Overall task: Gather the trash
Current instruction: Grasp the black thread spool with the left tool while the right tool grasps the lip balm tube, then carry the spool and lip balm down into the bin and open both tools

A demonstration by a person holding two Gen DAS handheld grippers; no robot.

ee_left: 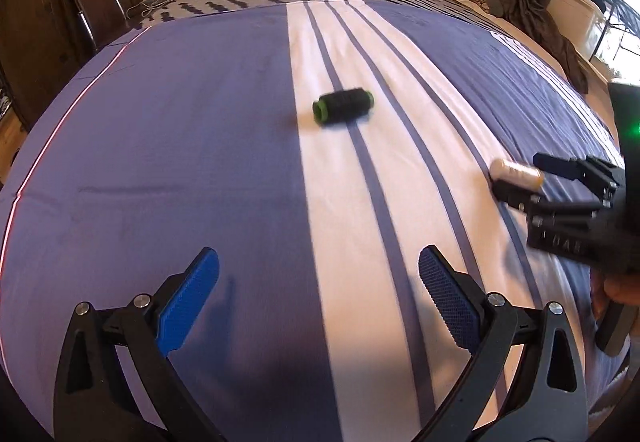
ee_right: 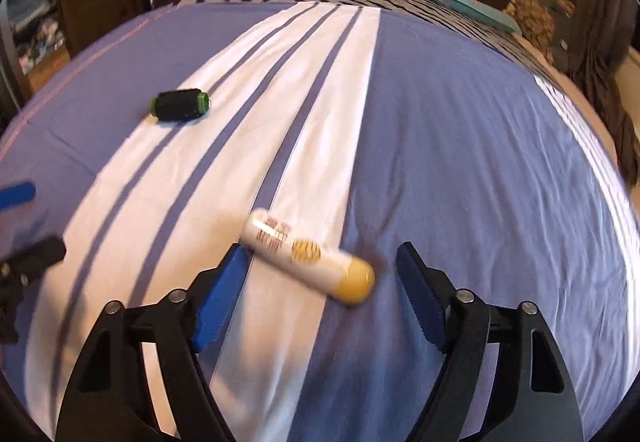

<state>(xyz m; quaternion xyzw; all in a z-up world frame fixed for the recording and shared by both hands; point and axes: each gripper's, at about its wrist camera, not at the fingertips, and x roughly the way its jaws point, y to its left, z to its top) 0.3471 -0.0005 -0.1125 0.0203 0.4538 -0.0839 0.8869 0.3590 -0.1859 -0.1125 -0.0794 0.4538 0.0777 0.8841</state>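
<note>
The white tube (ee_right: 308, 256) with the yellow cap lies on the bedspread (ee_right: 480, 161) just ahead of the right gripper (ee_right: 320, 270), partly inside the gap between its 2 blue pads. Its long axis runs slantwise across that gap: the white end sits far and left, close by the left pad (ee_right: 218, 302), perhaps touching it, while the capped end points near and right, short of the other pad. The right gripper is spread wide and grips nothing yet. To my eye, closing here would catch the tube at an angle, so a small twist of the wrist may be wanted first.

The black spool (ee_left: 343, 107) with green ends lies far ahead of the left gripper (ee_left: 319, 294), its axis crosswise. That gripper is also wide apart and empty, well away from the spool.
</note>
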